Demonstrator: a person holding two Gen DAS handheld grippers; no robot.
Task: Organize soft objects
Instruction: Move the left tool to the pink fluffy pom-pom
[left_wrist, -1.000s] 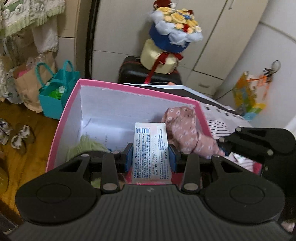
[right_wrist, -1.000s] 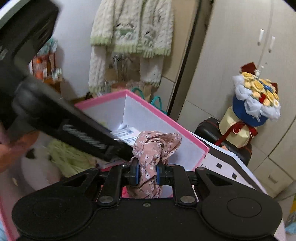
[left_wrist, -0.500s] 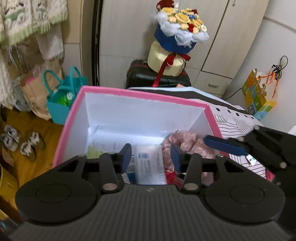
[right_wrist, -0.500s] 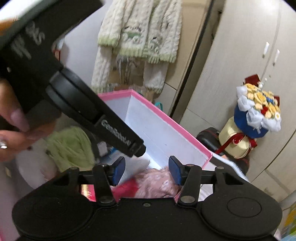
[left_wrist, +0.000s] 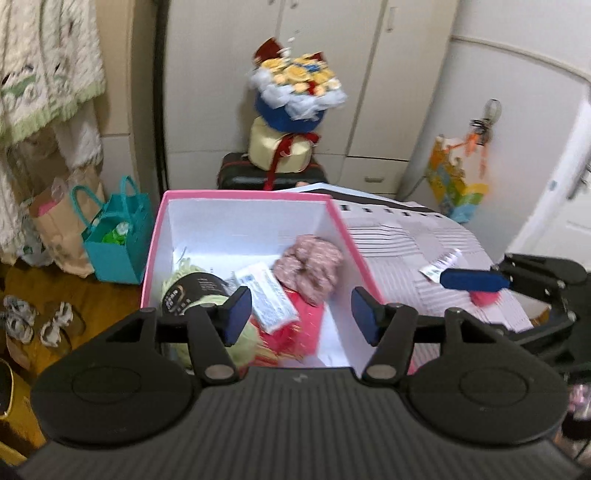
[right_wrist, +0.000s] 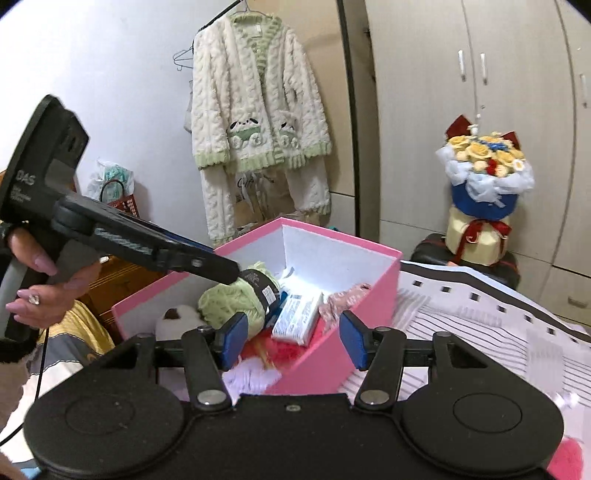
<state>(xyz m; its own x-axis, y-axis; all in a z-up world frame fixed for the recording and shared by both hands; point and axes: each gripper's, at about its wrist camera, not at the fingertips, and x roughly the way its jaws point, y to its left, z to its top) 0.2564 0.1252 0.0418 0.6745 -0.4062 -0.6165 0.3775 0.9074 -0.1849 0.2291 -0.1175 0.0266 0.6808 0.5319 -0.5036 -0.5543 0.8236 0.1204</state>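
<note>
Claws both spread wide now vs. half a sec ago, when they were narrower over the box. Left claw (left_wrist: 301, 314), lower centre of left wrist view, holds nothing; right claw (right_wrist: 291, 339) likewise empty, and has pulled back from the box. Pink box (left_wrist: 243, 195) w/ white inside sits mid-frame. In it: floral pink fabric (left_wrist: 310, 267) at the right wall, white packet w/ blue print (left_wrist: 267, 295) beside it at centre, green yarn ball (left_wrist: 192, 284) w/ black label at left, red fluffy stuff (left_wrist: 306, 328) underneath. Right wrist view also shows a white plush piece (right_wrist: 177, 319) at the box's near left corner.
</note>
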